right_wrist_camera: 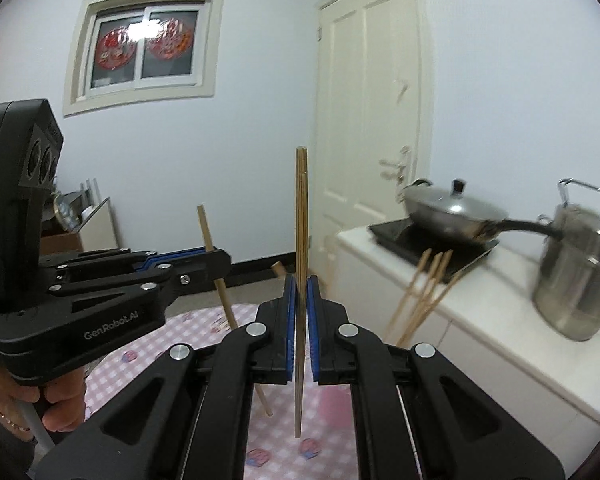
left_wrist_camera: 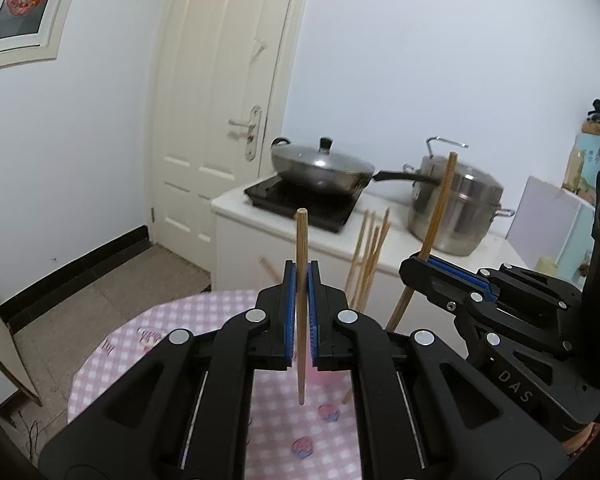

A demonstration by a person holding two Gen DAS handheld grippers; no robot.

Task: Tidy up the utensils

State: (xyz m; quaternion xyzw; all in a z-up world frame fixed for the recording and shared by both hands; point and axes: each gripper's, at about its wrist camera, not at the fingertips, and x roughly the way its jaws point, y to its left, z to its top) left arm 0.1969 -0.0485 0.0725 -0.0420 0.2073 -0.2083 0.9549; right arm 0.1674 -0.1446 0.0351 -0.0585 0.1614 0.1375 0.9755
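Left gripper [left_wrist_camera: 302,280]: clamped on one upright chopstick [left_wrist_camera: 301,308]. Right gripper [right_wrist_camera: 300,292]: clamped on a darker chopstick [right_wrist_camera: 301,240]. Both above checked table [left_wrist_camera: 172,316] (thin grips; either stick could pivot and slip out).

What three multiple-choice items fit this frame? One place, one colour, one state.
1. Where does the wok sit?
A. on the black cooktop
B. on the floor
C. on the checked tablecloth

2. What colour are the gripper pads?
A. red
B. blue
C. white

3. What is the left gripper doing?
A. standing open and empty
B. gripping a spoon
C. shut on a chopstick

Answers:
1 A, the wok rests on the dark plate on the counter.
2 B, blue strips line the fingers.
3 C, the pads press a near-upright chopstick.
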